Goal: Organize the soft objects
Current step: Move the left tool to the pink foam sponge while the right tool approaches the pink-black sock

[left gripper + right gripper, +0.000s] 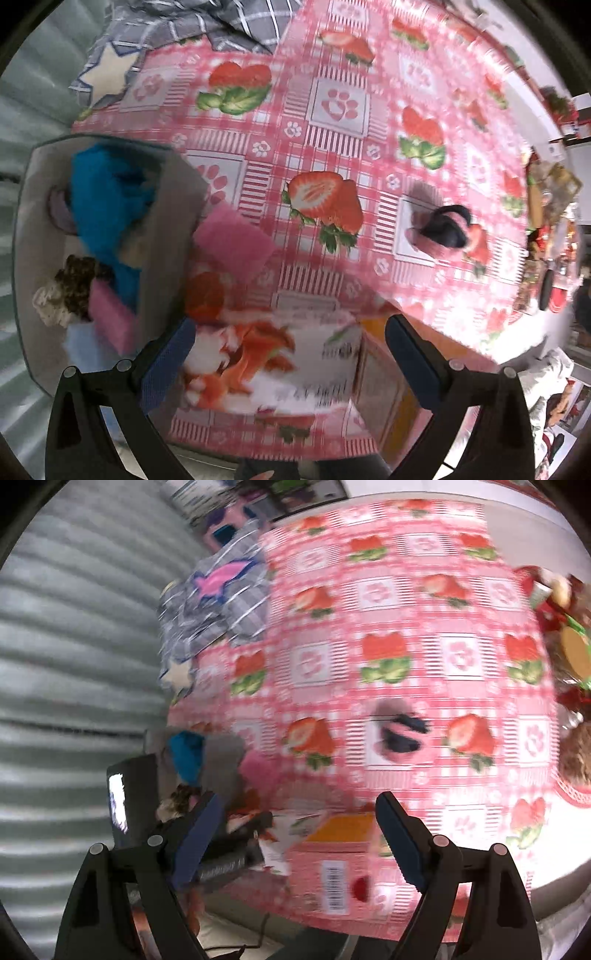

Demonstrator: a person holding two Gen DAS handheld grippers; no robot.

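A grey bin (33,221) stands at the table's left end. It holds a blue towel (107,199), a pink sponge (110,317) and a brown-and-white knitted piece (74,288). A second pink sponge (232,240) lies on the cloth just outside the bin. A black-and-pink soft item (443,229) lies further right, also in the right wrist view (399,734). My left gripper (290,325) points down, open wide over a blurred printed box (266,365) at the near edge. My right gripper (298,799) is open above the same box (332,878), its left pad clear of it.
A strawberry-print tablecloth (332,103) covers the table. A grey checked cloth with a star (110,74) lies at the far left corner. Red and green clutter (569,635) crowds the right edge. A corrugated grey wall (74,664) runs along the left.
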